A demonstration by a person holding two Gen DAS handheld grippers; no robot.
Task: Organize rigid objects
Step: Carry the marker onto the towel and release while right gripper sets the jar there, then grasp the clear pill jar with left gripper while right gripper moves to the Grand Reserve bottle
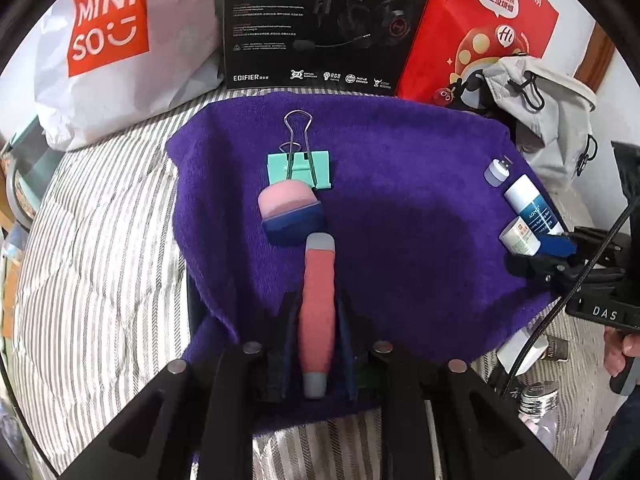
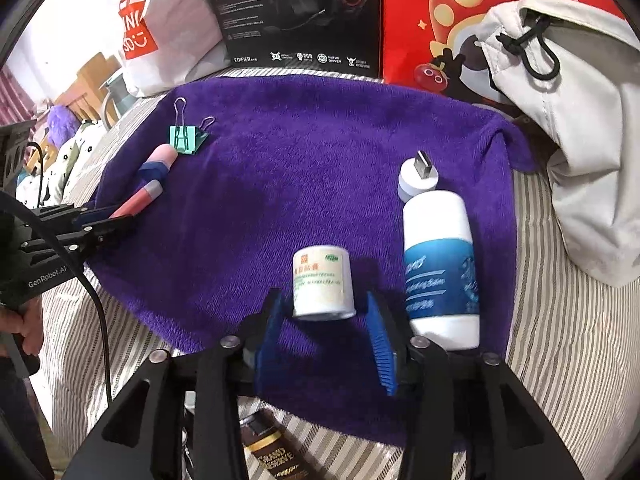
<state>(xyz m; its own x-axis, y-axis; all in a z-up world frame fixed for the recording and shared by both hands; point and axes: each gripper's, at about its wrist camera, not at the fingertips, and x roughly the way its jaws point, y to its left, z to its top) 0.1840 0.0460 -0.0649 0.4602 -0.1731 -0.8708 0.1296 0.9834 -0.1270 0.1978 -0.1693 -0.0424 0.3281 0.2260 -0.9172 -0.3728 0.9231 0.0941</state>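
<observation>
In the left wrist view, low centre, the left gripper (image 1: 316, 344) pinches a long coral-pink pen-like stick with grey ends (image 1: 318, 312) over the purple fleece towel (image 1: 400, 216), its tip just below a pink-and-blue dome-topped eraser-like block (image 1: 289, 212) and a mint-green metal binder clip (image 1: 300, 168). In the right wrist view, low centre, the right gripper (image 2: 326, 332) stands spread around a small white cylindrical jar with a green label (image 2: 323, 282), seemingly not yet touching it. Right of it lie a white-and-blue plastic bottle (image 2: 440, 268) and a white USB plug adapter (image 2: 418, 178).
</observation>
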